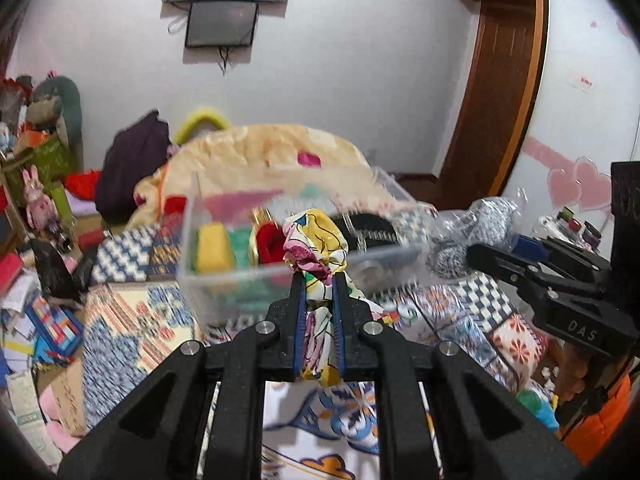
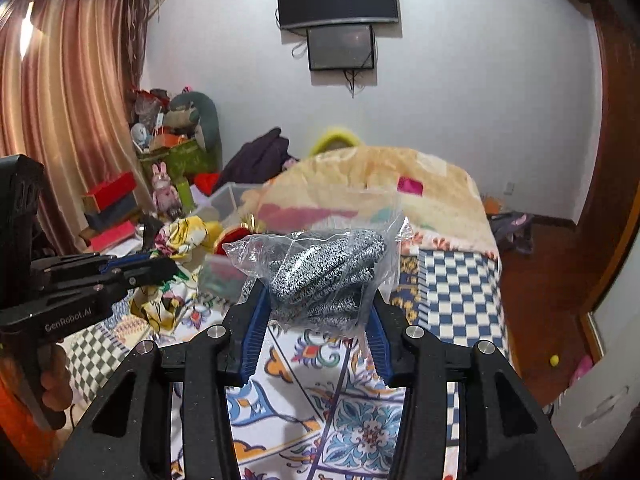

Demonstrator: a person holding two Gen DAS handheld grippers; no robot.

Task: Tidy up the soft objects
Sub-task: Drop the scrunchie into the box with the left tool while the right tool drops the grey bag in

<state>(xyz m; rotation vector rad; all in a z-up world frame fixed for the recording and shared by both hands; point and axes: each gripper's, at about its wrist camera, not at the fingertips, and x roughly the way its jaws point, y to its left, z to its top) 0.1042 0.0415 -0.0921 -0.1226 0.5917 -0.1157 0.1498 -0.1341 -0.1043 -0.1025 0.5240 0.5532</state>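
From the left wrist view, a bed covered with a patterned quilt (image 1: 132,320) in blue, orange and white was seen, set in a cluttered room with a white wall, two dark screens (image 1: 224,8) mounted on it and a wooden wardrobe frame (image 1: 492,80) to the right. The left gripper (image 1: 318,276) was seen clamped on a floral cloth (image 1: 316,240) in yellow, pink and white, which was bunched above the fingertips and trailed down between the blue pads. Just beyond the gripper a clear plastic box (image 1: 192,276) was seen on the quilt; a yellow item (image 1: 214,248), a green one and a red one (image 1: 272,244) were held in it, with something dark toward its right side. Behind the box a folded peach blanket (image 1: 280,148) was piled. To the right, the right gripper (image 1: 486,254) was seen side-on with a bagged speckled knit (image 1: 488,216) at its tip.

From the right wrist view, the same quilt (image 2: 360,432) was seen below, with rust-coloured curtains (image 2: 72,100) to the left and a wooden floor (image 2: 536,288) to the right of the bed. The right gripper (image 2: 316,300) was seen closed on the sides of a clear plastic bag (image 2: 320,276) in which the black-and-white speckled knit was packed, the bag being raised above the quilt and bulging past the fingertips. To the left, the left gripper (image 2: 168,266) was seen with the floral cloth (image 2: 180,236) draped about its tip, a hand (image 2: 54,380) being wrapped round its handle. The clear box (image 2: 228,276) was partly hidden behind the bag.
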